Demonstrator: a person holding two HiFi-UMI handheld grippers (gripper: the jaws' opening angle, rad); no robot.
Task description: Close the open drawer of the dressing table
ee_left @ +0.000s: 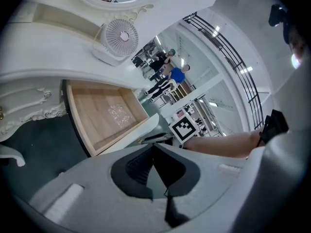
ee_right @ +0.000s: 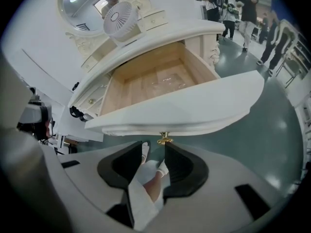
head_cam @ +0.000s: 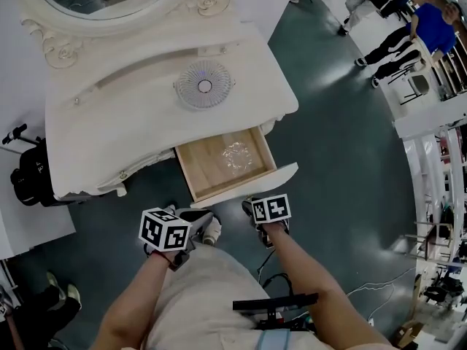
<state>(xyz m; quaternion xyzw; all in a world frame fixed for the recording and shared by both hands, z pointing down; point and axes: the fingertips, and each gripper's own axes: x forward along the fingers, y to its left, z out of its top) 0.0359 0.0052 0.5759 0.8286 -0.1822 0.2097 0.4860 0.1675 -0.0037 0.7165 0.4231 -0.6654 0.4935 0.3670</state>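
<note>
The print we can make out is the black-and-white square markers on the two cubes: the pattern on the right gripper's cube (ee_left: 184, 127) faces the left gripper view squarely, and the head view shows both cubes from above.

The drawer (head_cam: 206, 168) stands pulled out from the right part of the white dressing table (head_cam: 146, 100), below the small round fan (head_cam: 204, 84) on the tabletop. Its bare floor of pale wood carries a glint of light, and its white curved front panel (head_cam: 255, 184) faces us.

In the head view, both grippers sit low, just in front of that panel: the left gripper (head_cam: 191, 217) off its left end, the right gripper (head_cam: 252, 204) nearer its middle.

The right gripper view adds a small brass knob (ee_right: 164, 139) hanging under the drawer front (ee_right: 184, 106), which the head view hides. The right gripper (ee_right: 156, 147) has its jaws well apart. The knob sits just beyond the tips, not between them, and through the gap we see only a leg and white shoes. This view also shows a second brass knob (ee_right: 91, 101) further left on the table, and the oval mirror (ee_right: 80, 1) behind the fan (ee_right: 120, 21).

The left gripper view shows the left gripper (ee_left: 154, 148) with its dark pads meeting at the tips and nothing between them. It looks across the drawer from the side and takes in the other forearm (ee_left: 218, 142).

Only the head view shows the black bag (head_cam: 29, 177) left of the table and the people standing at the upper right.
</note>
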